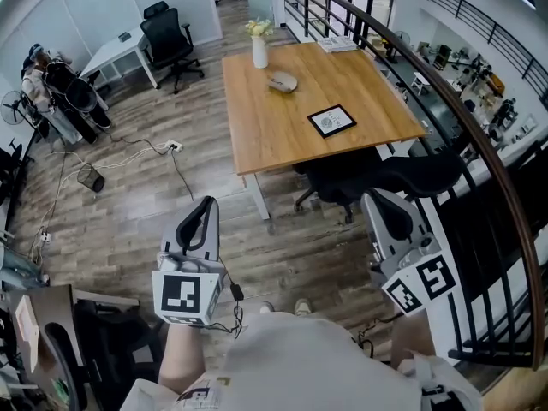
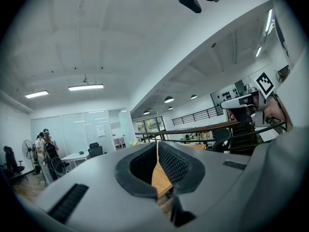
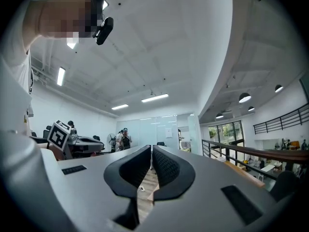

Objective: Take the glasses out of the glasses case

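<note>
**Head view.**
- L gripper (image 1: 208,204): qty 1. Being held level, jaws lying shut, empty.
- R gripper (image 1: 373,199): qty 1. Jaws likewise lying together, nothing in them.
- Table (image 1: 257,135): qty 1. Standing well ahead of both jaw tips.
- Case (image 1: 282,81): qty 1. Grey oval lying on the table, far beyond the jaws, ahead and roughly between the two. Appearing closed.
- Glasses: 0 showing, prob. inside the case.
- Vase (image 1: 259,50): qty 1. Standing just beyond the case.
- Tablet (image 1: 331,120): qty 1. Lying nearer the jaws than the case, toward R side.
- Chairs (image 1: 342,178): qty 2. One sitting at the table's near edge, one far off L.

**Left gripper view.** Pads (image 2: 176,166) meeting at the tips, nothing between them. A sliver of table is showing thru the gap below.

**Right gripper view.** Pads touching at the tips, empty. Floor (image 3: 145,187) is showing thru the gap.

**Risks (est.).**
- Jaws are arriving shut, so they'd shove the case, not grip it, unless opened first.
- The vase standing so close behind the case means an overreach could tip it.
- The chair at the near edge is crowding the approach.
- Opening the lid w/o the other gripper pinning the base would likely make the case skid.
</note>
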